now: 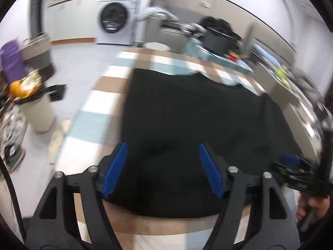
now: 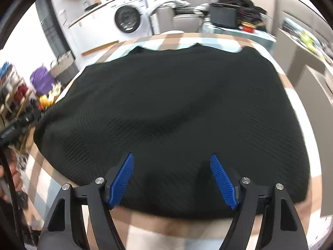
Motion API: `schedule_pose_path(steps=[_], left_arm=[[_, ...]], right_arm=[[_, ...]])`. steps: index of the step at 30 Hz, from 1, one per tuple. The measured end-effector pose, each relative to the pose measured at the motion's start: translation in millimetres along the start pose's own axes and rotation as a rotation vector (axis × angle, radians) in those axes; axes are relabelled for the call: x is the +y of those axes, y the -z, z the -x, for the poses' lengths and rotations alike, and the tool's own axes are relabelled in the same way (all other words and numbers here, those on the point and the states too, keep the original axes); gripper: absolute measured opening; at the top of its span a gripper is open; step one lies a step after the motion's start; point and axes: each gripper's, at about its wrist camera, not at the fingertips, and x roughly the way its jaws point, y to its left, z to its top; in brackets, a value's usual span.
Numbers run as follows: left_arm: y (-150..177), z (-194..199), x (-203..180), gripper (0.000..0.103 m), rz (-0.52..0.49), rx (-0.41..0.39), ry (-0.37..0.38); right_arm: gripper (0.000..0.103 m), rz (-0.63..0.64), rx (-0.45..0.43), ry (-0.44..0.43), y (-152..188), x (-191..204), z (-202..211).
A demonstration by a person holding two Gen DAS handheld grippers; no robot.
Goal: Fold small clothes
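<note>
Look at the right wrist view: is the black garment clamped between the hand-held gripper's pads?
No: the blue pads stand apart above the black garment.

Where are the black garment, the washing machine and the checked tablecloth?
black garment (image 2: pixel 166 104), right wrist view, middle of the cloth.
washing machine (image 1: pixel 113 18), left wrist view, round door.
checked tablecloth (image 1: pixel 91 123), left wrist view, bare blue square.

place: home laundry room — washing machine (image 1: pixel 113 19) | laundry basket (image 1: pixel 37 51) | checked tablecloth (image 1: pixel 100 102)

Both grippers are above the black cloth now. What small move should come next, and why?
Probably lower the right gripper onto the near edge of the black garment and pinch it: both its pads stand apart with nothing between them, and the garment lies flat on the checkered tablecloth.
</note>
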Motion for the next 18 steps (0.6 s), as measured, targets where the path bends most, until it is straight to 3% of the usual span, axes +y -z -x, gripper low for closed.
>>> schedule_pose_path(steps=[3, 9, 12, 13, 15, 18], left_arm=[[4, -19, -27, 0.070, -0.090, 0.053, 0.059], [22, -54, -50, 0.070, -0.181, 0.155, 0.037], [24, -51, -44, 0.070, -0.175, 0.152, 0.065], [24, -51, -42, 0.070, -0.177, 0.152, 0.066], [26, -48, -40, 0.070, -0.184, 0.158, 0.068], [22, -44, -39, 0.070, -0.160, 0.172, 0.065]], right_arm=[[0.077, 0.066, 0.002, -0.004, -2, 20, -14], [0.078, 0.181, 0.008, 0.096, 7, 17, -19], [0.081, 0.096, 0.021, 0.163, 16, -26, -7], [0.086, 0.044, 0.024, 0.147, 19, -44, -2], [0.085, -0.007, 0.021, 0.149, 23, -61, 4], [0.085, 0.019, 0.032, 0.190, 20, -59, 8]])
